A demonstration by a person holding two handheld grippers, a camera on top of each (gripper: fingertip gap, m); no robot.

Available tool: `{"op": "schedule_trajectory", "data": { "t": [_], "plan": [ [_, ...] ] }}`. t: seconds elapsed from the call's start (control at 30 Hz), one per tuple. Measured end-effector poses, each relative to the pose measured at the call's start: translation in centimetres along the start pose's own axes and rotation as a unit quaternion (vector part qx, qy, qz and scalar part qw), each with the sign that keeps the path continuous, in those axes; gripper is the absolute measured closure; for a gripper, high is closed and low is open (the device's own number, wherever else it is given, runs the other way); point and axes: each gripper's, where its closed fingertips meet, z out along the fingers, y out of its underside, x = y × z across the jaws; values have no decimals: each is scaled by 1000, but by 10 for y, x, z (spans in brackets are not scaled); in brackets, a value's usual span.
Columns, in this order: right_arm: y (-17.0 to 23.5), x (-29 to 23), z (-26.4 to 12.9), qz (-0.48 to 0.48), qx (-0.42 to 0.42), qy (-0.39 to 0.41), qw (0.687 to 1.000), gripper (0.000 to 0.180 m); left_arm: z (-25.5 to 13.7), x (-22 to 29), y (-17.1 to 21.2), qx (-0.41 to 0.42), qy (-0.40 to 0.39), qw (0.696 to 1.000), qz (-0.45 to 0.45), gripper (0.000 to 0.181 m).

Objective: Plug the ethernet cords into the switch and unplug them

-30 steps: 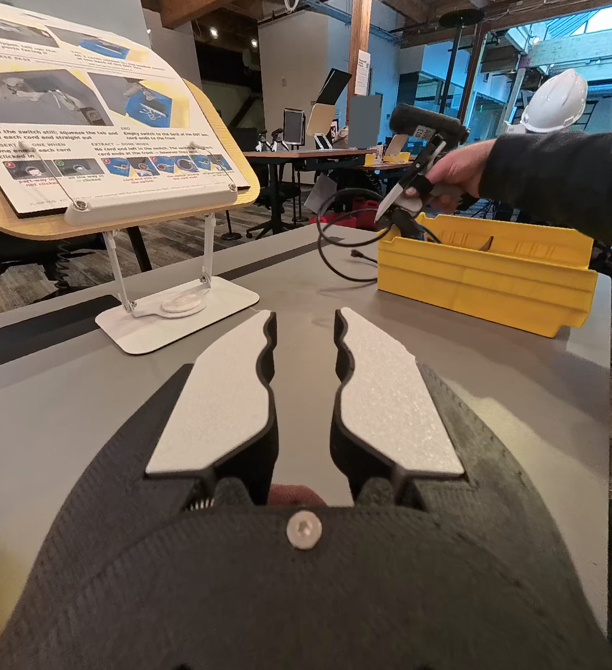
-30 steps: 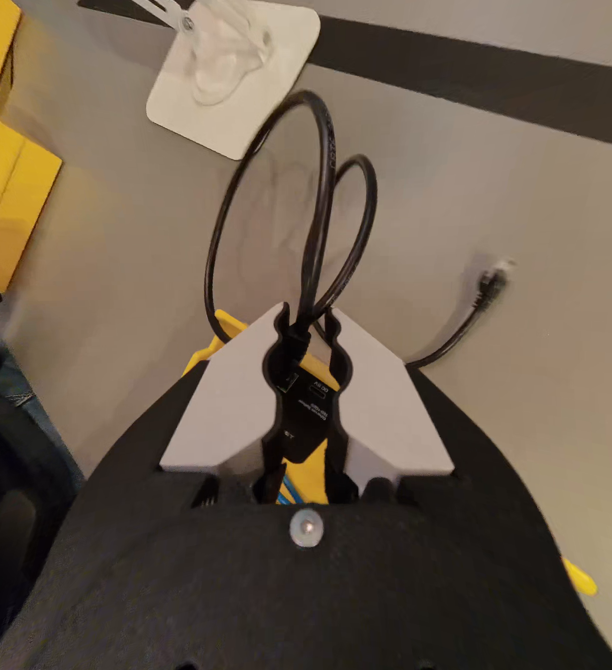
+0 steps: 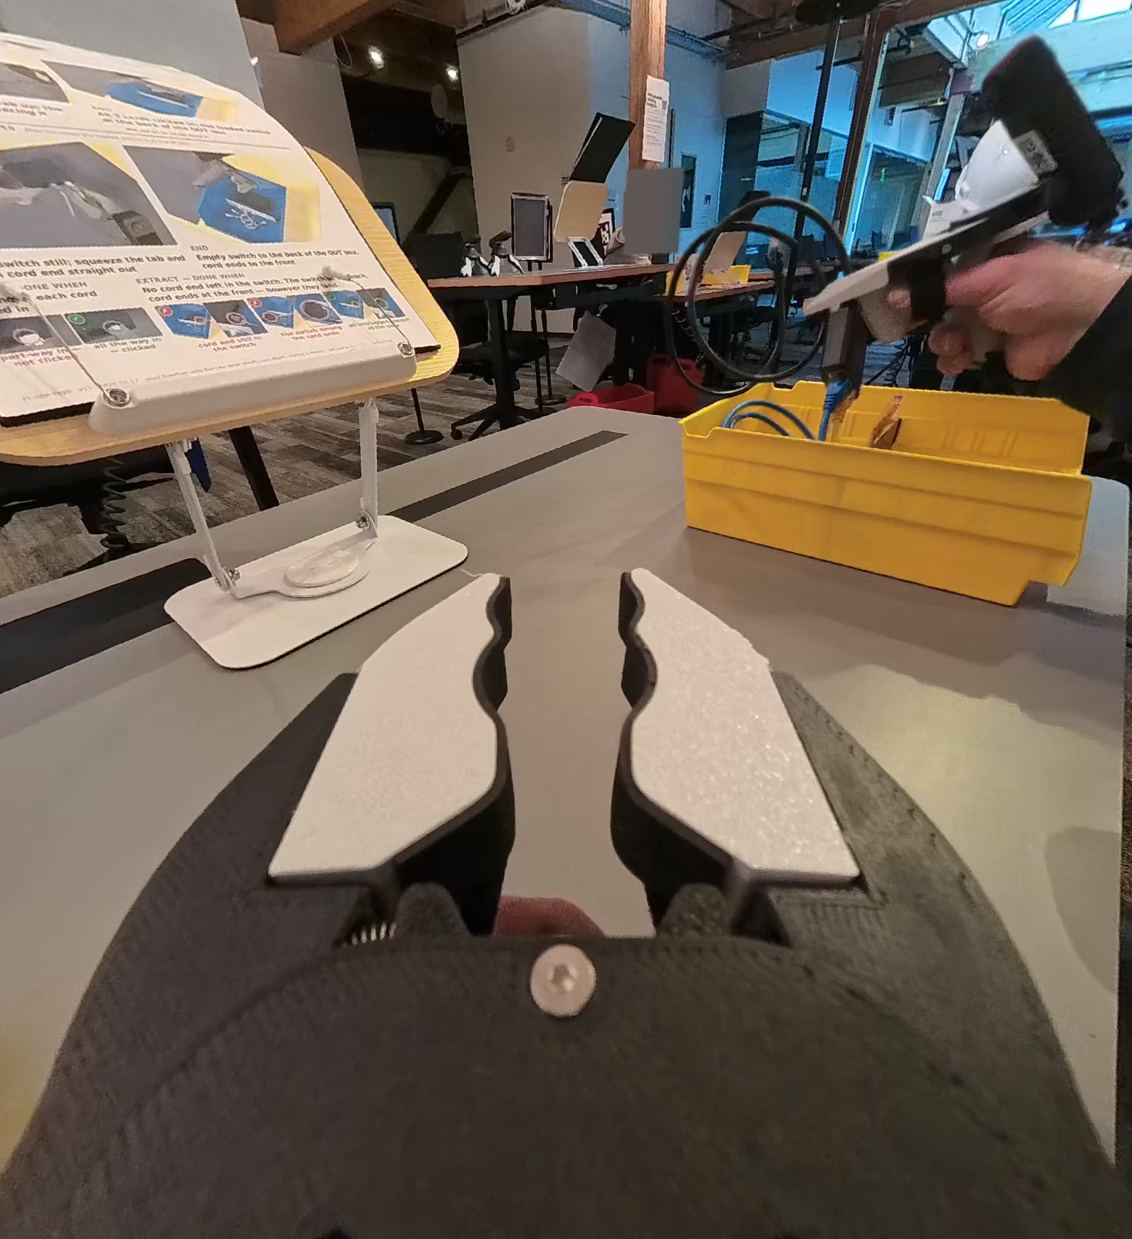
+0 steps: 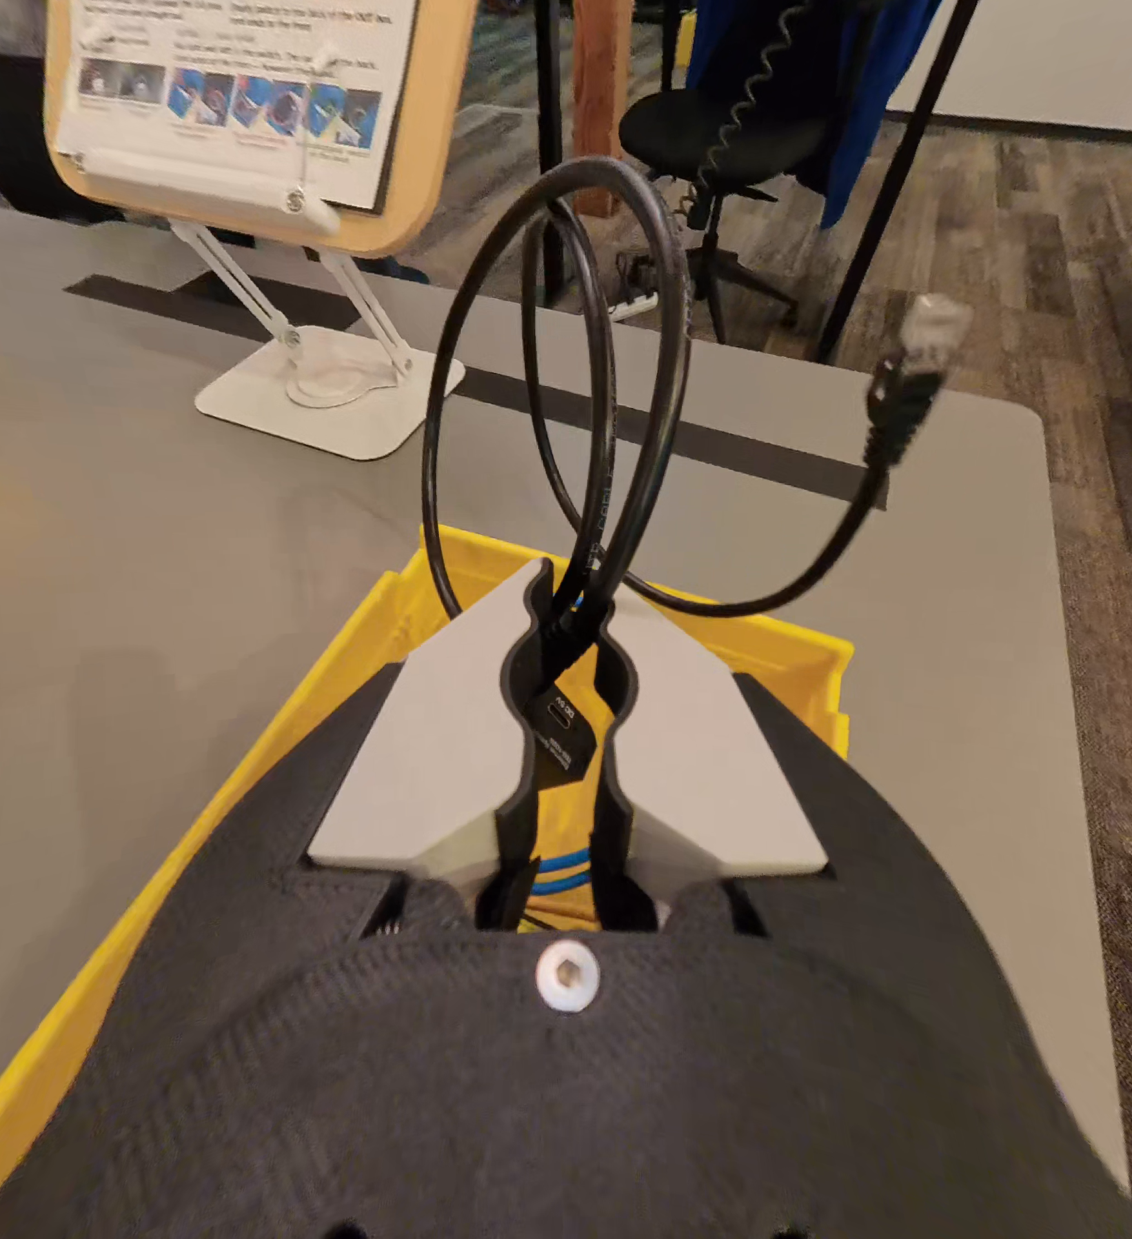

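Pinching the small black switch [image 4: 560, 727] in my right gripper [image 4: 567, 643], I held it above the yellow bin [image 4: 784, 647] — light, rigid, best gripped by its flat sides. Its springy black cord [image 4: 617, 375] looped upward; my left gripper [image 3: 563, 620] stayed spread, empty, over the surface [image 3: 114, 771].

Smooth matt grey table [image 3: 617, 509]; glossy yellow plastic bin [image 3: 885, 509]; wooden board [image 3: 382, 201]; rubbery black cord [image 4: 650, 375].

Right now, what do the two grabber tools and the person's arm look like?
Each gripper, left and right, has a black ribbed body with one silver screw, and two flat white fingers with wavy black inner edges. Seen from afar, the right one carries a black block on top. The person wears a dark sleeve.
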Motion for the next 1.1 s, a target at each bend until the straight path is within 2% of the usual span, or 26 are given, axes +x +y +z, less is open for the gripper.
{"op": "schedule_trajectory", "data": {
  "t": [0.33, 0.47, 0.57, 0.7, 0.83, 1.1],
  "plan": [
    [30, 15, 2, -11, -43, 40, 998, 171, 1, 2, 1, -3, 0, 1000, 7, 150],
    [28, 19, -19, 22, -30, 28, 999, 173, -1, 1, 1, -4, -4, 1000, 15, 150],
    [42, 23, -24, 22, -61, 36, 997, 172, -1, 0, 2, -2, -3, 1000, 9, 150],
    [63, 27, -15, 13, -115, 49, 992, 171, 3, 5, 4, -7, 3, 1000, 13, 150],
    [67, 36, -1, -17, -166, 72, 983, 171, 4, 9, 4, -11, 4, 1000, 22, 150],
    [99, 63, 30, -76, -267, 136, 951, 168, 3, 7, 5, -14, 1, 1000, 24, 150]
  ]
}}
